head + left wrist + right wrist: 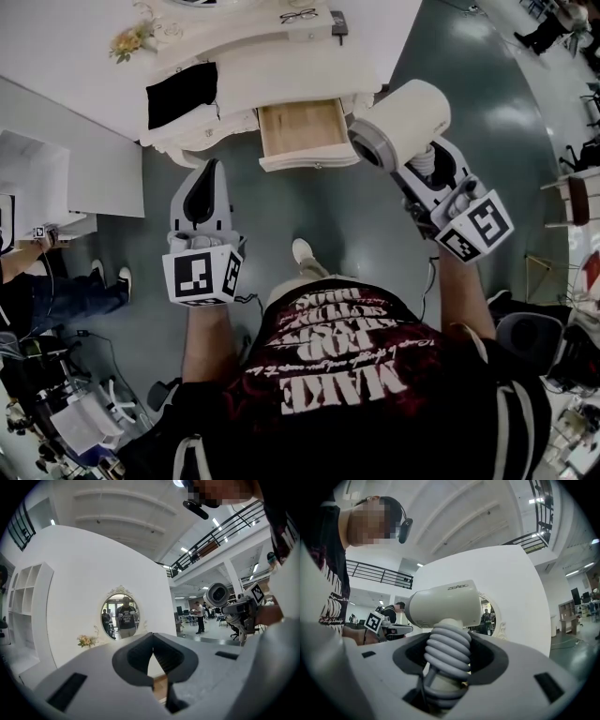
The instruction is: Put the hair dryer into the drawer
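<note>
1. Two grippers showed in the head view. The left gripper (208,183) was empty and pointed toward the dressing table (281,70). The right gripper (419,167) carried the hair dryer (405,120) just right of the open drawer (302,131), not yet over it.
2. In the left gripper view, the left gripper (153,656) had its jaws together with nothing between them, facing an oval mirror (120,616).
3. In the right gripper view, the right gripper (449,654) clamped the hair dryer (445,603) by its handle, over the coiled cord (448,649). The step likely called for swinging the bulky dryer left over the drawer, lining it up lengthwise, and lowering it before letting go.
</note>
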Demonstrator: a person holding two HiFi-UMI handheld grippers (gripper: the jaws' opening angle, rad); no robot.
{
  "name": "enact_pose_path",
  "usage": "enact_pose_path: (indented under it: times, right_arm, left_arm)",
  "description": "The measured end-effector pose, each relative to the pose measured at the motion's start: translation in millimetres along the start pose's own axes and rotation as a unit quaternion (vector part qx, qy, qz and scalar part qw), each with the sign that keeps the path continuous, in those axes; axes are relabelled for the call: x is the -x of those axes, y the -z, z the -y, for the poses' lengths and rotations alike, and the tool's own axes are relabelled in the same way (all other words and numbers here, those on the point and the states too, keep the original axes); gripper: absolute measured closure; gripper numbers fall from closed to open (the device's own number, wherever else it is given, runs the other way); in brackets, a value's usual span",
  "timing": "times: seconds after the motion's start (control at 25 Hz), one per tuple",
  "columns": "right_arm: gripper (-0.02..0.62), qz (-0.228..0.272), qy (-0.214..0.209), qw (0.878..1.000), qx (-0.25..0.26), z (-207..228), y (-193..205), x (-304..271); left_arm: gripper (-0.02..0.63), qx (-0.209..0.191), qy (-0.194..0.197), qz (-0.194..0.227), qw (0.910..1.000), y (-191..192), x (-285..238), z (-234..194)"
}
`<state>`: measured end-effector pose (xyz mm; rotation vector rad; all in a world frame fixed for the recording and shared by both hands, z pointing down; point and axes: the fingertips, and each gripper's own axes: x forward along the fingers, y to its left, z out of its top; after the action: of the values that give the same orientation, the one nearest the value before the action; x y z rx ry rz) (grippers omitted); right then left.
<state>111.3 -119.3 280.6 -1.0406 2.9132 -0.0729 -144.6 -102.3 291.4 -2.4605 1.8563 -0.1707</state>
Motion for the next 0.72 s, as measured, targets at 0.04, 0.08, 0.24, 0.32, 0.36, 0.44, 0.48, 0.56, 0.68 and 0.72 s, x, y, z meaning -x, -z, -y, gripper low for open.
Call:
enact_pose_path:
  times: [0.04, 0.08, 0.24, 0.32, 0.36, 0.44, 0.48, 0.56, 0.68, 0.72]
  right_arm:
    - [0.362, 0.0, 0.0, 1.0, 0.0, 2, 0, -4]
    - [0.364, 0.0, 0.0, 1.0, -0.001, 3, 0, -7]
    - [0.363, 0.001, 0.002, 1.0, -0.003, 8, 0, -19]
    - [0.363, 0.001, 0.004, 1.0, -0.004, 12, 0, -30]
    - [0.362, 0.0, 0.006, 1.0, -0.004, 14, 0, -35]
    - [0.363, 0.0, 0.008, 1.0, -0.003, 16, -1, -42]
    - [0.364, 0.0, 0.01, 1.0, -0.002, 16, -2, -46]
    - [0.362, -0.001, 0.014, 1.0, -0.001, 18, -4, -52]
    - [0.363, -0.002, 0.021, 1.0, 0.0, 22, -8, -64]
    - [0.363, -0.002, 0.023, 1.0, 0.0, 23, -9, -68]
  left_arm:
    - [0.601, 0.0, 0.0, 0.0, 1.0, 0, -4, -3]
    - [0.601, 0.001, 0.0, 0.0, 1.0, 0, -6, -6]
    - [0.601, 0.004, 0.003, 0.0, 1.0, 2, -17, -15]
    - [0.601, 0.006, 0.005, -0.001, 1.0, 4, -25, -24]
    - [0.601, 0.007, 0.007, -0.001, 1.0, 5, -29, -29]
    - [0.601, 0.009, 0.01, -0.001, 0.9999, 6, -36, -36]
    - [0.601, 0.009, 0.012, -0.001, 0.9999, 7, -39, -38]
    - [0.601, 0.011, 0.016, 0.001, 0.9998, 6, -45, -44]
    - [0.601, 0.014, 0.022, 0.004, 0.9997, 5, -57, -56]
    - [0.601, 0.016, 0.024, 0.005, 0.9996, 5, -61, -60]
